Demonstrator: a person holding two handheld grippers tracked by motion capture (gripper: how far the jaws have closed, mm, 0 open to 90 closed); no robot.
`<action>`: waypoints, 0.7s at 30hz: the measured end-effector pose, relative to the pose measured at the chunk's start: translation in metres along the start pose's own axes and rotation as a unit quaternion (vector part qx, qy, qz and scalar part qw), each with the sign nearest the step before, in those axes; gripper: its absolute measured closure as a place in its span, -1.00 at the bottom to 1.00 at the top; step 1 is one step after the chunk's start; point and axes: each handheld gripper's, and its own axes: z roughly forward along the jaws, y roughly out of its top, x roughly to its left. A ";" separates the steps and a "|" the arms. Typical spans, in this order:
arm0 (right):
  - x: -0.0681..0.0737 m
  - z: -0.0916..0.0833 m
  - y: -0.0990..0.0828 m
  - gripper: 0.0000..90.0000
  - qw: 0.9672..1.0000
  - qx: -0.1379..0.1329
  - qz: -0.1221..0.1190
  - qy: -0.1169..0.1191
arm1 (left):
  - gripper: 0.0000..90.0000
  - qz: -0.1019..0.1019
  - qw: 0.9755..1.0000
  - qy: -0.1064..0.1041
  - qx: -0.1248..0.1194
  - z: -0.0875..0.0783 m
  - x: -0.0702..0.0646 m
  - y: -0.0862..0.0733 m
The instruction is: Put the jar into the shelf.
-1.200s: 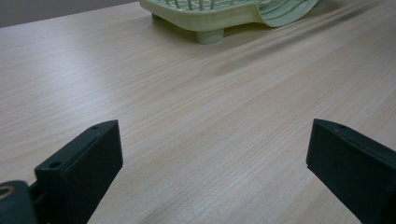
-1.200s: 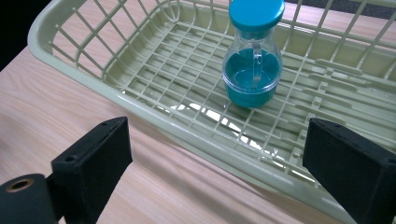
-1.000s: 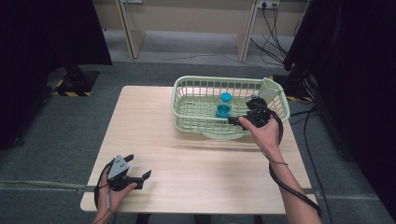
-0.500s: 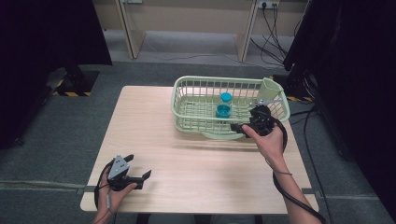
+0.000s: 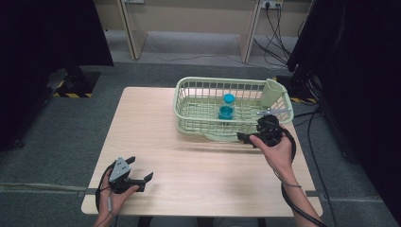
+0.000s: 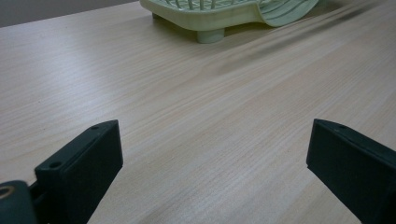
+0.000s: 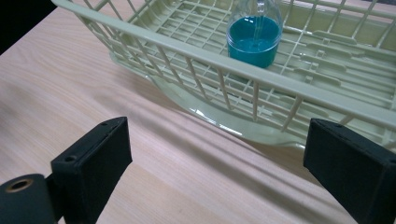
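A pale green wire basket (image 5: 196, 119) stands at the back right of the wooden table (image 5: 156, 142). Inside it stands a clear bottle with blue liquid (image 5: 226, 108) and a blue cap; the right gripper view shows its lower part (image 7: 254, 35) behind the basket's near wall (image 7: 224, 70). My right gripper (image 5: 249, 138) hovers open just in front of the basket's near right side, nothing between its jaws. My left gripper (image 5: 141, 178) rests open near the table's front left corner, empty, its jaws wide over bare wood (image 6: 210, 140).
A green cup-shaped holder (image 5: 270, 91) hangs on the basket's right end. A drip tray (image 5: 222, 136) pokes out under the basket's near side, also visible as drip tray (image 7: 224, 119). Cables run over the floor at the back right.
My right gripper has drawn back from over the basket's rim toward me and lower, now in front of the basket. The left gripper has stayed put.
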 end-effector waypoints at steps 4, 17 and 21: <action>-0.002 -0.002 -0.007 -0.83 1.000 -0.001 0.003 0.000 | -0.93 0.001 1.000 0.000 0.000 0.000 0.000 0.000; -0.009 -0.007 -0.030 -0.83 1.000 0.003 0.013 -0.004 | -0.93 0.000 1.000 0.001 0.000 0.000 0.000 0.000; -0.012 -0.007 -0.038 -0.83 1.000 0.005 0.018 -0.004 | -0.93 0.000 1.000 0.001 0.001 0.000 0.000 0.000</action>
